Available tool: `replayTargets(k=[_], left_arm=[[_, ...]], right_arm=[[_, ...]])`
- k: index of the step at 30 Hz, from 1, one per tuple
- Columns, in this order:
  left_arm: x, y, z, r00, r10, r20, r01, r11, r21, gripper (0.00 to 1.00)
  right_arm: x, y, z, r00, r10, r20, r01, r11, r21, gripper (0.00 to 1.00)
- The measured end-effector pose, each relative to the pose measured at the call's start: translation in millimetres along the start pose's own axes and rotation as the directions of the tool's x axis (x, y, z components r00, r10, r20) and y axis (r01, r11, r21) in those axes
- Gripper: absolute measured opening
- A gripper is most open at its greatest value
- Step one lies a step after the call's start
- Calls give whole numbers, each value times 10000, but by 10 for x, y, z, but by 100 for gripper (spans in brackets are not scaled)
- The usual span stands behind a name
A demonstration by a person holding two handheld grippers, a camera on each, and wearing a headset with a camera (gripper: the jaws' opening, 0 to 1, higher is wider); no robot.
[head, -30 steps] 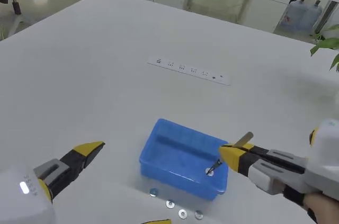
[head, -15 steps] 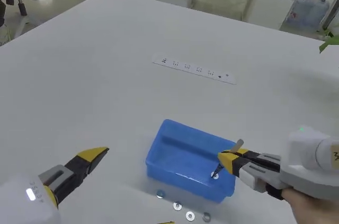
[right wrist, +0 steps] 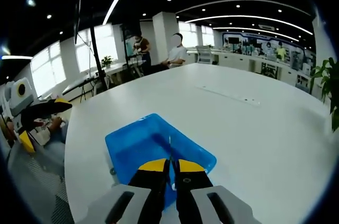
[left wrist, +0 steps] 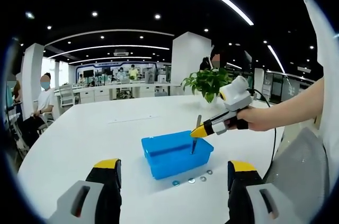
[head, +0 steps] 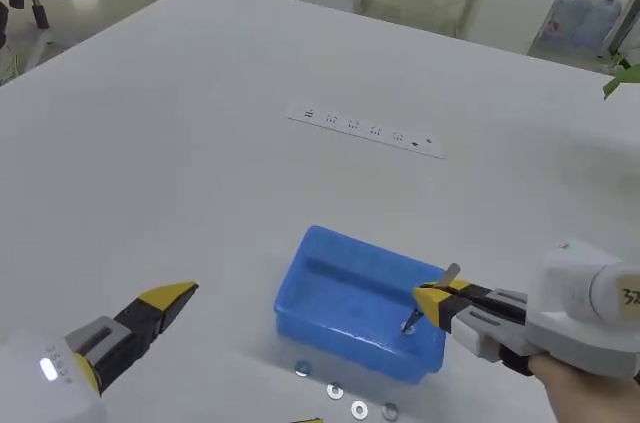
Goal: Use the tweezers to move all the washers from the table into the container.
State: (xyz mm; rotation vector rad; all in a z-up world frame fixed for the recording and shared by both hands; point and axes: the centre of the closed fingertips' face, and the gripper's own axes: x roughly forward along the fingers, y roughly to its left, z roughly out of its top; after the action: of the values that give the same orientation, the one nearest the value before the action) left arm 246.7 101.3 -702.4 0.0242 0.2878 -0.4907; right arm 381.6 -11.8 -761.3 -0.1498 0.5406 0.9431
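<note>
White desk [head: 200, 173] in an open office: 4 washers [head: 335, 391] lie flat on it in a loose row, just beside the near wall of the blue container [head: 340, 288]. They look to me like thin, hard metal rings, very light and slick. On this smooth top I expect they will skate away from a clumsy pinch. I would put 1 tip through the hole and the other outside the rim, then squeeze gently across the ring.

The tweezers [head: 411, 318] point down into the container, their tips low over its floor. Whether they carry a washer I cannot tell. My right hand-held gripper [head: 425, 295] is clenched on the tweezers' upper part, jaws pressed together over the container's right end. My left hand-held gripper [left wrist: 174, 164] is released, jaws wide apart and grasping nothing, hovering over the desk well to the left of the container. A power strip [head: 365, 130] sits flush in the desk farther off.
</note>
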Motion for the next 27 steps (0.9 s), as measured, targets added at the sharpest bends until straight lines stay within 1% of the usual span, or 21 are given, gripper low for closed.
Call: replayTargets(k=[3,6,8,11,13,15,16,18,22,24,25,27], left_arm=[[-2,5,-2,10000,-1,2,1,10000,-84,84],[-3,8,0,10000,-6,35,6,9999,-133,84],[-3,11,-7,10000,18,4,-18,10000,-76,83],[-1,9,-13,10000,14,-19,-14,10000,-33,83],[-3,10,-6,10000,26,12,-26,10000,5,83],[-1,7,-17,10000,-5,-30,5,10000,-35,83],[0,6,-21,10000,-21,-43,21,10000,-28,83],[0,-2,-20,10000,-49,-58,49,10000,-7,83],[-1,-2,-20,10000,-41,-75,41,10000,19,83],[0,-2,-28,9999,-51,-118,51,10000,7,83],[1,-5,-30,9999,-76,-125,76,10000,-19,82],[3,-9,-36,9998,-97,-153,97,9999,-26,82]], right_arm=[[-51,-2,69,9994,-12,356,-2,9993,378,3],[-153,-6,163,9968,-141,791,91,9980,625,3],[-219,31,241,9935,-42,1140,-53,9966,827,2],[-353,163,372,9852,287,1692,-451,9945,942,2],[-431,249,408,9807,487,1891,-701,9917,1078,2],[-488,319,396,9803,561,1896,-809,9887,1261,2],[-522,360,391,9782,593,1988,-869,9873,1331,2],[-566,451,361,9768,758,2002,-1065,9834,1471,2],[-614,555,292,9750,904,2029,-1253,9780,1667,2],[-620,623,208,9774,892,1916,-1236,9766,1758,2],[-618,643,135,9801,833,1804,-1171,9756,1857,2],[-605,667,15,9824,780,1695,-1137,9705,2125,2]])
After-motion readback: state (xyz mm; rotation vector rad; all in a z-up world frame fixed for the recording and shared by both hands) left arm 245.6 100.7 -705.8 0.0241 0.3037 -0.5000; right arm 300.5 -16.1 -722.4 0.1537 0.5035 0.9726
